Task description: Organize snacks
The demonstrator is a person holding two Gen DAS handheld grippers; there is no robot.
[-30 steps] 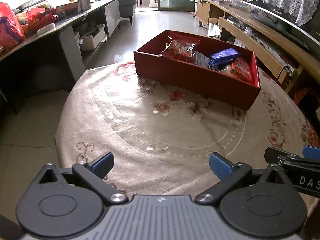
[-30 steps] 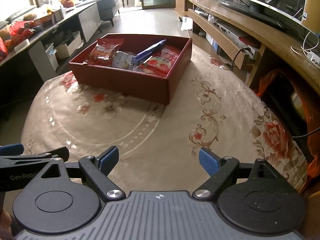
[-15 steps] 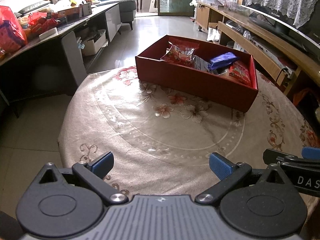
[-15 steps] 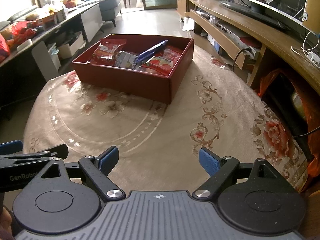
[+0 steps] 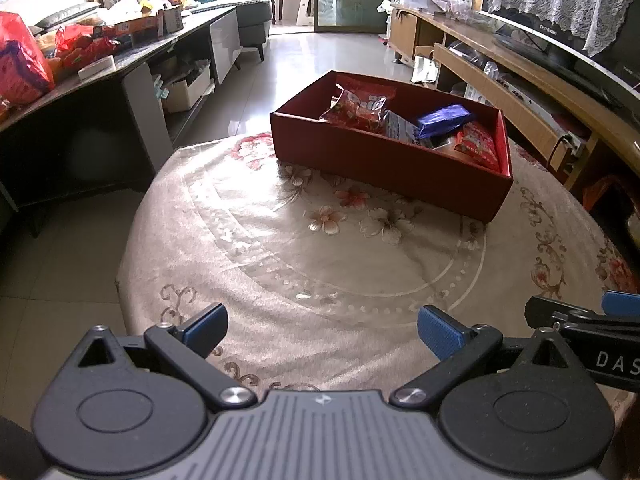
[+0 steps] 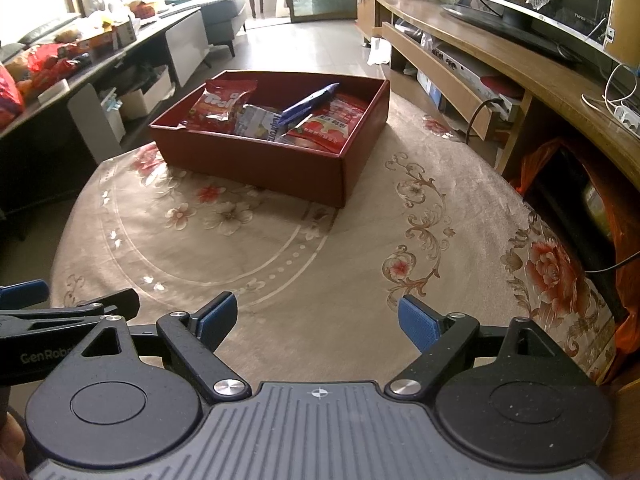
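Both tongs are held low over the near edge of the surface, side by side, and nothing is gripped in either. The left tongs (image 5: 322, 330) are spread wide with only cloth seen between the blue pads; the right tongs (image 6: 318, 322) are spread equally wide and likewise empty.

Ahead of both tongs the round surface (image 5: 280, 264) is spread with a flowered cloth, and no loose packet is seen on it between the tongs and the box. The red box (image 5: 384, 164) is set well ahead, toward the far edge, a little to the right of the left tongs and a little to the left of the right tongs. Inside it the snacks are piled loosely: a red candy bag (image 6: 220, 106) at the far left, a pale printed packet (image 6: 260, 126) beside it, a red packet (image 6: 332, 124) to the right, and a blue packet (image 6: 308, 102) propped slantwise on top.

The sorting seems close to finished, or a tidying of the pile may yet be intended. Should the box be reached into, the propped blue packet could be knocked over the wall by a wide-spread finger. The smooth, puffy bags could be slipped from a shallow pinch, and the light box could be pushed along the cloth if its wall were struck.
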